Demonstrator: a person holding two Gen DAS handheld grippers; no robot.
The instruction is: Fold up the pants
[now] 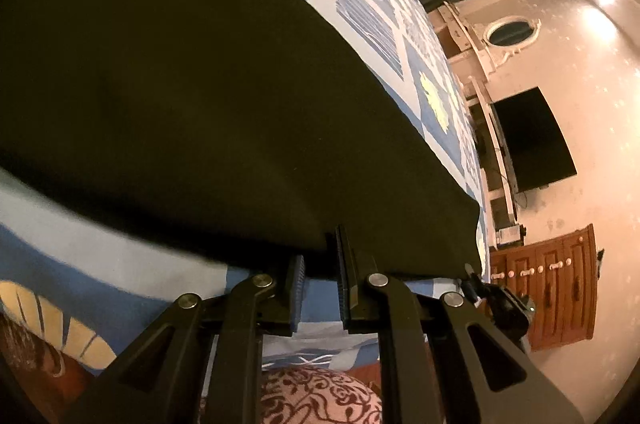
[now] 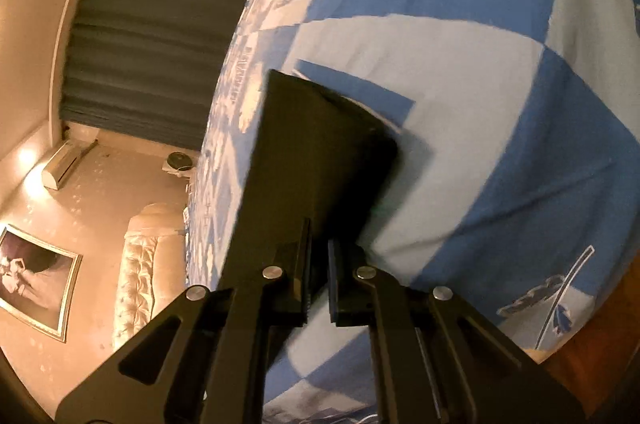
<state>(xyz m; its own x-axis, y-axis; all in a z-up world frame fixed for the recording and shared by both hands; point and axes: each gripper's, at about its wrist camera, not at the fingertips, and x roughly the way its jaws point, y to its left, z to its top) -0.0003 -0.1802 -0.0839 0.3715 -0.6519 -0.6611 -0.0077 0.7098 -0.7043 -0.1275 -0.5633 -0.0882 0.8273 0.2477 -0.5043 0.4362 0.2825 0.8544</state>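
Pants: the dark olive-black cloth pants (image 1: 192,95) lie spread flat on the bed's blue-and-white patterned cotton sheet (image 1: 360,7), filling the left wrist view from 9 to 12 o'clock; one edge runs toward me so both hands can reach it.
Left hand-held gripper: my left hand-held gripper (image 1: 320,276) is clenched on the near hem, pads nearly together, so that corner lifts with me.
Right hand-held gripper: my right hand-held gripper (image 2: 318,276) is clenched on a narrow end of the same pants (image 2: 316,151), which rises toward 12 o'clock, off the sheet (image 2: 500,103).
Why both pinch the edge: I judge two held corners keep the fold line straight.
Next: likely carrying this edge over the rest.
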